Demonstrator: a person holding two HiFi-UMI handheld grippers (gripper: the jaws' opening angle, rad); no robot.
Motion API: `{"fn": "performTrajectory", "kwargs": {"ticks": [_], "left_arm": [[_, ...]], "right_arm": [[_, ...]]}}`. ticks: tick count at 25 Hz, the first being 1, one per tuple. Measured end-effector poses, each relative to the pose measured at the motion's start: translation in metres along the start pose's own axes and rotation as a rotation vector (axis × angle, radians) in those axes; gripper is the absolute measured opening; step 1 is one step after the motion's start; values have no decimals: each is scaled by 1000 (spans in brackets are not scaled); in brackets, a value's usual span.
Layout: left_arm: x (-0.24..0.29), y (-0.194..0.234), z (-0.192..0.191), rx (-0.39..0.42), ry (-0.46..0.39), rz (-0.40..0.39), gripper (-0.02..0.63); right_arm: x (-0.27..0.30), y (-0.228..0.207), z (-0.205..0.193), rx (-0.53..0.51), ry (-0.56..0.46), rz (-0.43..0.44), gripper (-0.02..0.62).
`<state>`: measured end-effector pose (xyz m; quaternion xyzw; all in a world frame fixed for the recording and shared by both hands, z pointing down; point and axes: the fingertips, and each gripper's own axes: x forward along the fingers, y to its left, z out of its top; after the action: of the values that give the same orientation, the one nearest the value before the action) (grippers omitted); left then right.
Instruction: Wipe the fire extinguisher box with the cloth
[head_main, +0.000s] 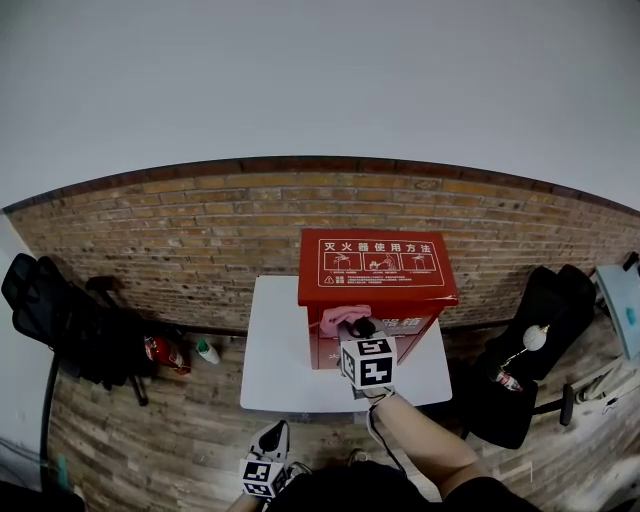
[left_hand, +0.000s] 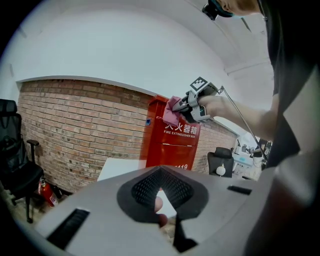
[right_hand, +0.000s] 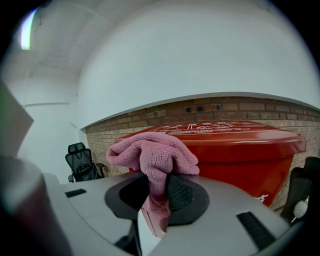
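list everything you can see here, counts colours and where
fire extinguisher box: one, red, on the table against the brick wall
cloth: one, pink, at the box's upper front edge
table: one, white, by the wall
office chairs: two, black, far left and right
small extinguisher: one, red, on the floor left of the table
bottle: one, pale, on the floor beside it
right gripper: one, grey, clamped on the cloth
left gripper: one, grey, closed, empty, held low
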<state>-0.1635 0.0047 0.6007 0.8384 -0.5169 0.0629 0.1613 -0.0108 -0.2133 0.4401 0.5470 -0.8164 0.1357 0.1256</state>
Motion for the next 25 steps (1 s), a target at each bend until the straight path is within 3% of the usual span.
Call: {"fn": "performTrajectory", "kwargs": {"ticks": [13, 25], "left_arm": [[-12, 17, -2, -21, -9, 50, 17], [-15, 20, -7, -31, -3, 54, 17]], "right_arm": [[22, 46, 6, -41, 15, 71, 91], [26, 46, -1, -54, 5, 54, 91]]}}
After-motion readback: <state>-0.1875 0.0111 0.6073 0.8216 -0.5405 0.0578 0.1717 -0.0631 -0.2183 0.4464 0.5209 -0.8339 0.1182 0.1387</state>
